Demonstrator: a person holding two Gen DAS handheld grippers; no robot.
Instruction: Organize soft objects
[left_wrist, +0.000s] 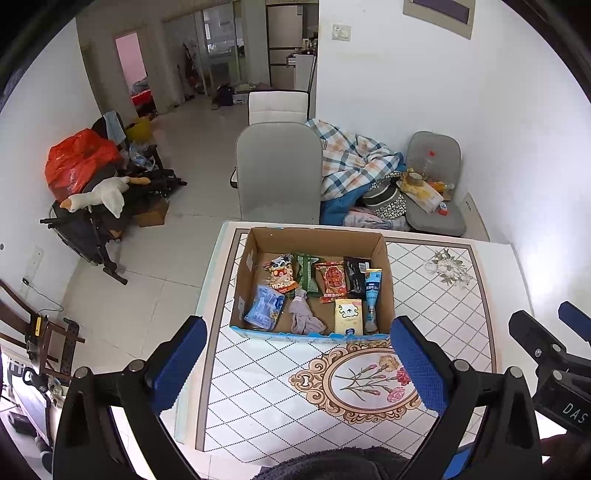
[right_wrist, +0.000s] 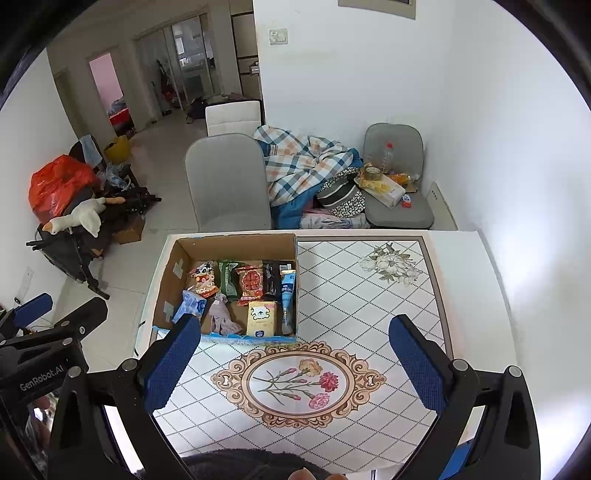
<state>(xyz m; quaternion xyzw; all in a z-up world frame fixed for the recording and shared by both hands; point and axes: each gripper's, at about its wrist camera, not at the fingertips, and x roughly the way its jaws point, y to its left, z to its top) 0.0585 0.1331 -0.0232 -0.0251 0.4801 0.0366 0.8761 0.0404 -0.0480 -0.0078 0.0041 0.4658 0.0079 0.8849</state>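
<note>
- Cardboard box (left_wrist: 384, 291) sits on the worktop (left_wrist: 461, 317) against its far edge, toward the far left corner, its top open.
- Soft items fill the box floor: along the far side a panda snack bag (left_wrist: 281, 275), a green packet (left_wrist: 306, 273), a red packet (left_wrist: 333, 281), a black packet (left_wrist: 355, 275) and a blue tube (left_wrist: 372, 295) lying against the right wall.
- Nearer the front wall lie a blue pouch (left_wrist: 264, 306), a crumpled grey cloth (left_wrist: 304, 315) and a cream wet-wipe pack (left_wrist: 348, 315).
- Left hand-held gripper (left_wrist: 297, 363) hovers above the near part of the worktop, its blue pads wide apart and holding nothing; the box shows between them.
- Right hand-held gripper (right_wrist: 295, 363) hovers beside it over the oval flower medallion (right_wrist: 299, 380), likewise spread apart and empty.
- Grey chair (right_wrist: 227, 181) stands just beyond the far edge, behind the box.
- Dark fuzzy sleeve (right_wrist: 255, 465) shows at the near edge.
</note>
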